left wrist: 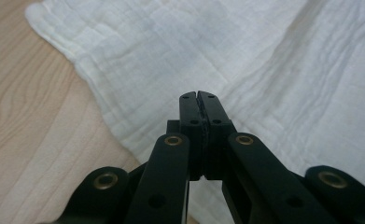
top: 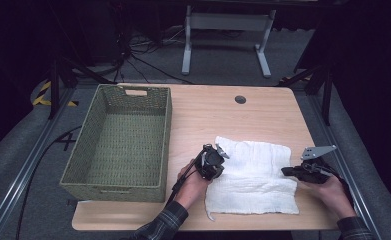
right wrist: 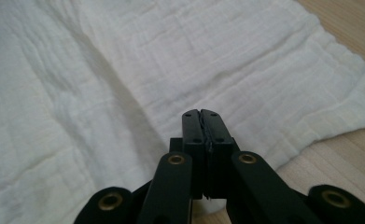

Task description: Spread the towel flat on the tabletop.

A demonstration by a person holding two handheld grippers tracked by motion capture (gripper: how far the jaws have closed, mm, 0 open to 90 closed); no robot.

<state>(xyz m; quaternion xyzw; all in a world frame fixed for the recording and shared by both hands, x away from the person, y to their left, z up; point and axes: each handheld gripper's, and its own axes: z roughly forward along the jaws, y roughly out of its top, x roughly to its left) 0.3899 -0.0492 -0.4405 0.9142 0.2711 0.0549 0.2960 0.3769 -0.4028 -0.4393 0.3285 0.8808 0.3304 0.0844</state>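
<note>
A white cloth (top: 255, 177) lies spread flat on the right half of the wooden table (top: 208, 112). My left gripper (top: 219, 165) sits at the cloth's left edge, held in the person's left hand. In the left gripper view the gripper (left wrist: 199, 95) is shut, its black jaws pressed together with nothing between them, above the cloth (left wrist: 264, 60) near one corner. My right gripper (top: 285, 171) points left at the cloth's right edge. In the right gripper view the gripper (right wrist: 201, 113) is also shut and empty, just over the cloth's (right wrist: 124, 79) border.
An empty green woven basket (top: 114, 192) stands on the left half of the table. A round cable hole (top: 240, 99) is near the table's far edge. Beyond the table stand a white desk frame (top: 226, 22) and floor cables.
</note>
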